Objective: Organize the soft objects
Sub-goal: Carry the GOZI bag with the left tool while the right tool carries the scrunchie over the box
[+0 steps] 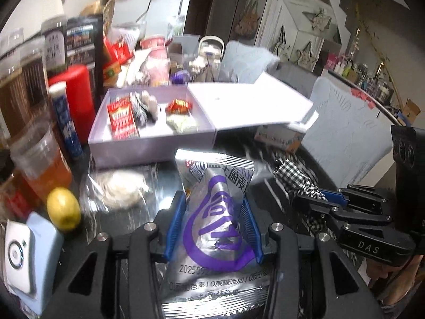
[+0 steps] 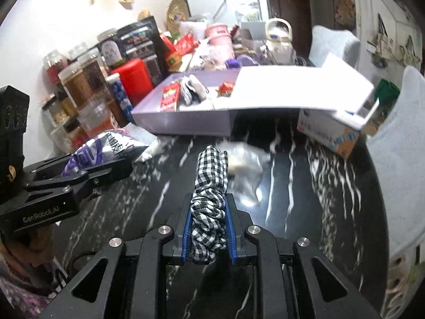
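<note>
**Both grippers hold a soft thing in front of the open box**

We see the left gripper (image 1: 213, 226) closed on a silver pouch (image 1: 215, 212) with purple print. Its two blue pads (image 1: 175, 223) press the pouch from both sides, and the pouch stands up between them, with its top pointing toward the box (image 1: 148, 143). In the right view the same pouch (image 2: 106, 148) sticks out from the left gripper (image 2: 87, 170), at the left of the box (image 2: 183, 125) and lower than it.

The right gripper (image 2: 208, 228) is clamped on a checked cloth (image 2: 209, 186), black and white, rolled and twisted into a bundle. The bundle runs forward between the fingers toward the box. In the left view we see this gripper (image 1: 326, 199) at the right of the pouch, with the cloth (image 1: 297, 178) coming out of its tip.

Both things are over the dark marble table (image 2: 305, 186), in front of the box and apart from it. The box is pale purple and open; its white lid (image 1: 247, 103) lies at its right side. Inside the box we see a red packet (image 1: 122, 118), a dark patterned soft thing (image 1: 144, 106) and a small red wrapper (image 1: 179, 106).

Between the cloth and the box lies a clear bag (image 2: 244, 162); what is in it is blurred. Another clear bag with something pale (image 1: 119, 188) lies in front of the box, left of the pouch. A lemon (image 1: 63, 208) and a cup of orange drink (image 1: 42, 164) are further left. A red can (image 1: 77, 98) and jars (image 2: 79, 77) stand left of the box, and a carton (image 2: 329, 135) is under the far end of the lid.
</note>
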`<state>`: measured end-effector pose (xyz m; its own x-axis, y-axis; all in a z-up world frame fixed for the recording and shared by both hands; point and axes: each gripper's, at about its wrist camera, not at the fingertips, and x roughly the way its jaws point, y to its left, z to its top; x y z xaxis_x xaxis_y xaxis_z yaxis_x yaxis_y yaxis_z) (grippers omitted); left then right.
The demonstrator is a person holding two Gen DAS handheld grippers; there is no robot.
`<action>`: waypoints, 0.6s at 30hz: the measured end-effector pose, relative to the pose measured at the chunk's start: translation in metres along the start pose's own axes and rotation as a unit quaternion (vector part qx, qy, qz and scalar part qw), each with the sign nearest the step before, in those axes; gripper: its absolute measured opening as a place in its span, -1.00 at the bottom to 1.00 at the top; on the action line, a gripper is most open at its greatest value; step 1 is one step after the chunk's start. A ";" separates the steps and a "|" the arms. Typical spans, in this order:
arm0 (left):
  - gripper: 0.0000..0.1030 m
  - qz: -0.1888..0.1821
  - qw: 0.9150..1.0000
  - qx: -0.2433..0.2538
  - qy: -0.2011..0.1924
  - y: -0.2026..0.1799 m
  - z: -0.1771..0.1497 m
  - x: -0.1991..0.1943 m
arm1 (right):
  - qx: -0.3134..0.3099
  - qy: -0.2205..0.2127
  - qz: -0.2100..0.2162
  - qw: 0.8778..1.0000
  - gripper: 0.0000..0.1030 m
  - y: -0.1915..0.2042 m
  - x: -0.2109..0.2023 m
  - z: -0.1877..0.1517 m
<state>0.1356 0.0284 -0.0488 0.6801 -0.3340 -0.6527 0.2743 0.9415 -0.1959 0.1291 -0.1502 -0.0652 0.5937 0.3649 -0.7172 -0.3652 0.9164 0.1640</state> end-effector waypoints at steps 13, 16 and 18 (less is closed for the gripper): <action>-0.17 -0.003 0.995 0.005 -0.102 -0.006 0.068 -0.024 | -0.039 -0.068 0.029 0.997 -0.58 0.006 -0.023 0.068; -0.17 0.002 0.992 0.010 -0.123 -0.006 0.086 -0.026 | -0.047 -0.081 0.037 0.995 -0.58 0.007 -0.024 0.086; -0.17 0.003 0.991 0.009 -0.133 -0.005 0.097 -0.026 | -0.058 -0.088 0.039 0.994 -0.58 0.010 -0.023 0.099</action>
<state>0.1826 0.0282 0.0398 0.8362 -0.3317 -0.4368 0.2806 0.9430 -0.1789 0.1828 -0.1332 0.0197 0.6727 0.4669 -0.5740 -0.4891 0.8627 0.1286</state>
